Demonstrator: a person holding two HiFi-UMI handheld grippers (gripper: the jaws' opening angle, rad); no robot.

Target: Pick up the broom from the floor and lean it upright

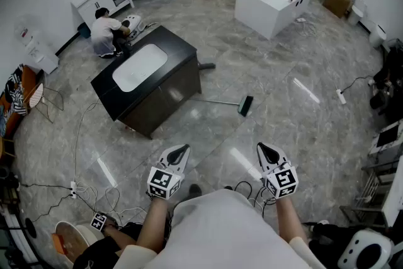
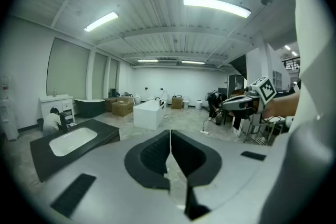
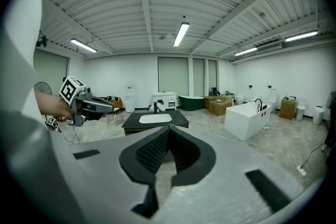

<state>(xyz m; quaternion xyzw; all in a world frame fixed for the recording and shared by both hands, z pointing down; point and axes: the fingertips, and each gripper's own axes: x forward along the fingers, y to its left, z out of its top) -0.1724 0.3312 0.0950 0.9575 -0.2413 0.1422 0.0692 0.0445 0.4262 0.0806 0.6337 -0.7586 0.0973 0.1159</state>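
Grey floor [image 1: 283, 135]: broom [image 1: 244, 105] lying flat, probable power strip [image 1: 340, 96].

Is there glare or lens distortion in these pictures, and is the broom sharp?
Head view: bright glare streaks on the glossy floor; the broom is small but sharp. Left gripper view: strong fisheye bending, dark corners, one lamp blown out. Right gripper view: same bending and dark corners.
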